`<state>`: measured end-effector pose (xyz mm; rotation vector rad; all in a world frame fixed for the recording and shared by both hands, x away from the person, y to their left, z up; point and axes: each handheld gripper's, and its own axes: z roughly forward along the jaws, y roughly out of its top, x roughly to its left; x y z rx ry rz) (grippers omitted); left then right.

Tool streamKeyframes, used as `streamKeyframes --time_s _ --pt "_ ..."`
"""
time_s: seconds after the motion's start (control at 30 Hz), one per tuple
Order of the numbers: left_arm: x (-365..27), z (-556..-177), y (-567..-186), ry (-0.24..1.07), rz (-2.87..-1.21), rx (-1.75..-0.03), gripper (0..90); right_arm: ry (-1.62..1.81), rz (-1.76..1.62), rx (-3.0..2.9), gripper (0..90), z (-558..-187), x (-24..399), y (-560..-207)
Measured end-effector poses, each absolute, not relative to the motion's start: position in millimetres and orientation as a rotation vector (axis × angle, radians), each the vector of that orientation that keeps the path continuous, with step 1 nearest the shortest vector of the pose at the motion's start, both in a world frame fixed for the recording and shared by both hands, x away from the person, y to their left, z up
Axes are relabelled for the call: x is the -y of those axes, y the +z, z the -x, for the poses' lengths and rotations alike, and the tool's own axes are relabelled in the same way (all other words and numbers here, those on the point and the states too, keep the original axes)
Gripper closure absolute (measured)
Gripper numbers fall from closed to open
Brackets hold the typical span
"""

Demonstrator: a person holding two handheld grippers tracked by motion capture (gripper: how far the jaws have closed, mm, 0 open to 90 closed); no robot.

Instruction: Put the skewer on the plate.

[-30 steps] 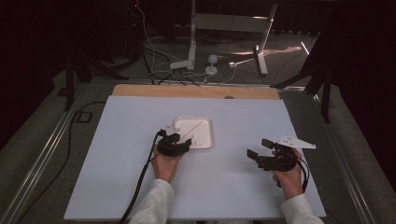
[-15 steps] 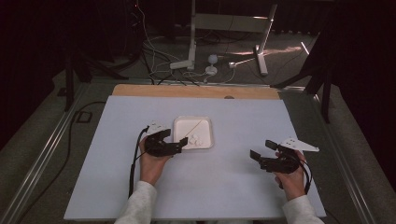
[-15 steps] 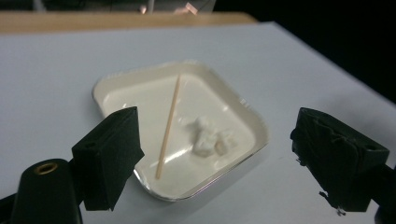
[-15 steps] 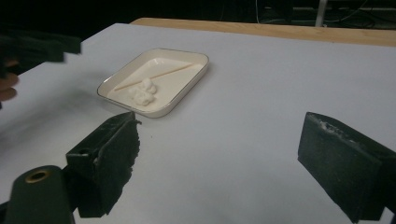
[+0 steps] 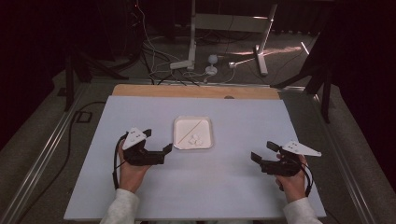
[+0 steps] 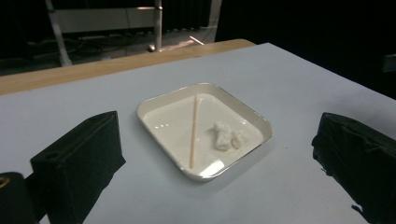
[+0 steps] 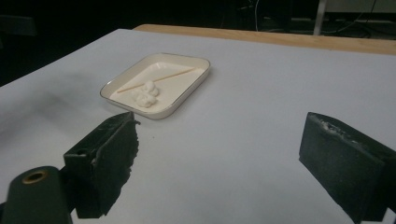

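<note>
A white square tray (image 5: 178,122) lies at the middle of the pale table. In it are a thin wooden stick (image 5: 188,130) set diagonally and a few white lumps (image 5: 194,138). My left gripper (image 5: 157,141) hovers just left of the tray, pointing at it. Its jaws have just been opening and hold nothing. The left gripper view looks between those jaws (image 6: 217,158) at the tray (image 6: 254,119), stick (image 6: 193,130) and lumps (image 6: 226,136). My right gripper (image 5: 263,151) stands open and empty, well right of the tray. Beyond its jaws (image 7: 222,135) are the tray (image 7: 184,99) and lumps (image 7: 145,95).
A wooden strip (image 5: 196,91) runs along the table's far edge. Beyond it, on the floor, are a white stand (image 5: 192,32) and loose cables (image 5: 154,70). Metal rails (image 5: 46,154) flank the table on both sides.
My left gripper has drawn back from the tray's left edge, moving left and rising, and its jaws have opened. The right gripper has stayed put.
</note>
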<state>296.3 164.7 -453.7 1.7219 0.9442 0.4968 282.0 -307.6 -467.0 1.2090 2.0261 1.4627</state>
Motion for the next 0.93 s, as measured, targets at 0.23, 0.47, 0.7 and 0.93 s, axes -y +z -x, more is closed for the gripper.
streamKeyframes --time_s 0.23,0.47,0.7,0.93 --pt "-184 -282 -457 0.562 -1.685 -0.96 1.3 1.476 -1.195 -2.015 5.4 -278 308 -470" --pt "-201 -275 -461 0.607 -1.671 -1.003 0.4 1.493 -1.19 -1.992 0.6 -274 311 -470" --pt "-212 -269 -462 0.633 -1.648 -1.026 0.4 1.475 -1.178 -1.974 0.0 -270 313 -472" --pt "-219 -267 -464 0.641 -1.638 -1.039 0.4 1.462 -1.183 -1.964 0.0 -270 314 -475"
